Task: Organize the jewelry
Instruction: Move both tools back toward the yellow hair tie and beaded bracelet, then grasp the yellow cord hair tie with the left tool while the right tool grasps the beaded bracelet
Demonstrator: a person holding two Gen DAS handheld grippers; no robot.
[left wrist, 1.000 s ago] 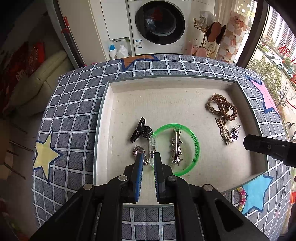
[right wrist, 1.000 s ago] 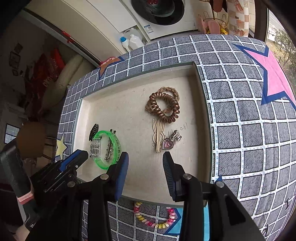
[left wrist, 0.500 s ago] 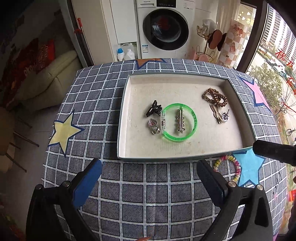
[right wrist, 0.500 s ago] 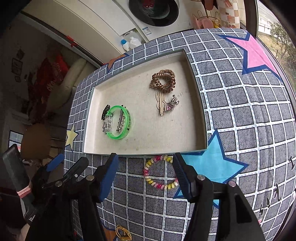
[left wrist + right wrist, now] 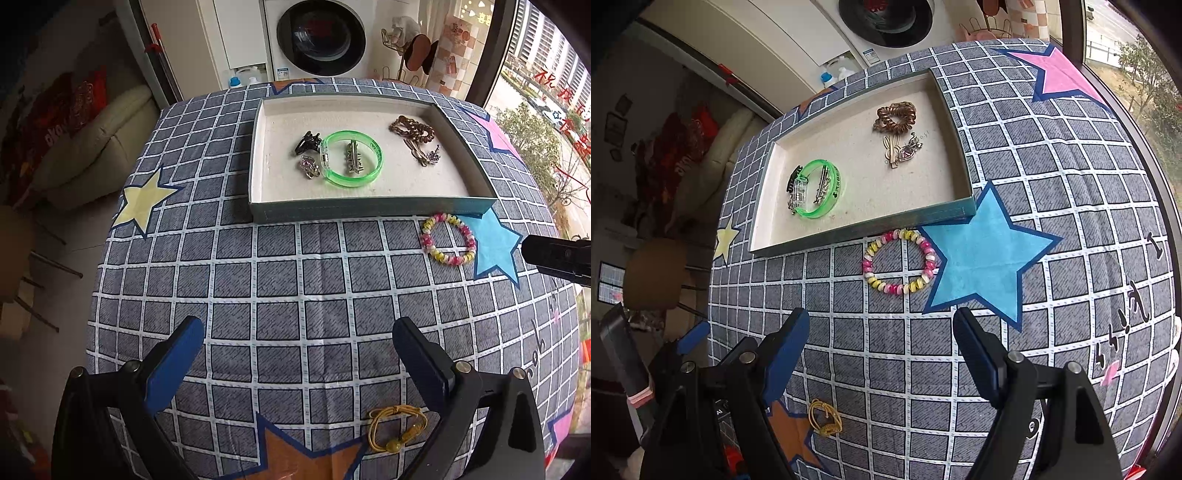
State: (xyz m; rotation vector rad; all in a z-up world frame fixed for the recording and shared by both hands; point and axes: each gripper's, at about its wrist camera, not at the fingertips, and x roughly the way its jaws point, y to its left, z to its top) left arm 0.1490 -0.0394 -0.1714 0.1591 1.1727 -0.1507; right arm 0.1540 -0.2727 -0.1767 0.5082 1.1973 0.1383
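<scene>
Most of the jewelry already lies in the tray (image 5: 258, 155): a green bangle (image 5: 351, 158), several clips and a brown hair tie (image 5: 412, 127). Two pieces are left on the checked cloth: a pink-and-yellow bead bracelet (image 5: 899, 260) just outside the tray's near wall, and a yellow cord bracelet (image 5: 397, 430) close by the left gripper (image 5: 297, 343), which is spread wide and empty. The right gripper (image 5: 881, 336) has just been opening, nothing between its jaws
</scene>
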